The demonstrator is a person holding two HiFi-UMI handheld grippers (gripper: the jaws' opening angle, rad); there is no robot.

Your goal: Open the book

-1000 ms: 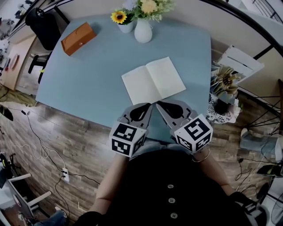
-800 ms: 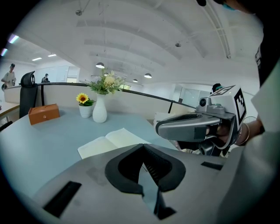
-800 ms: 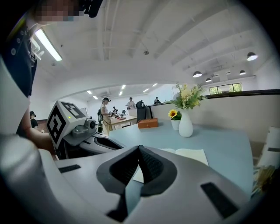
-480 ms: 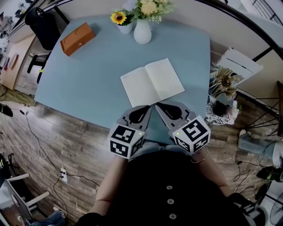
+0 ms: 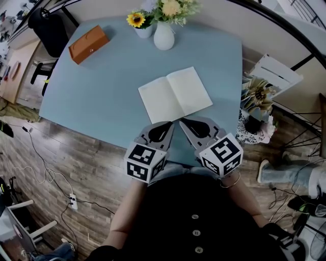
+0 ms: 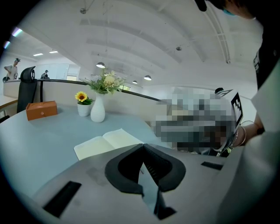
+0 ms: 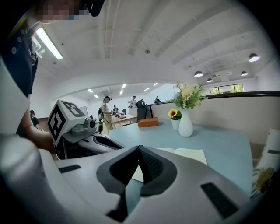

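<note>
Left tongs [image 5: 170, 124] and right tongs [image 5: 182, 123] sit closed and empty, near the open book [image 5: 175, 94]; advise holding them clear of its pages.

White vase [image 5: 164, 36] (flowers [image 5: 172, 7] in it) beside sunflower pot [image 5: 144, 32] — orange box [image 5: 89, 44] apart.
</note>
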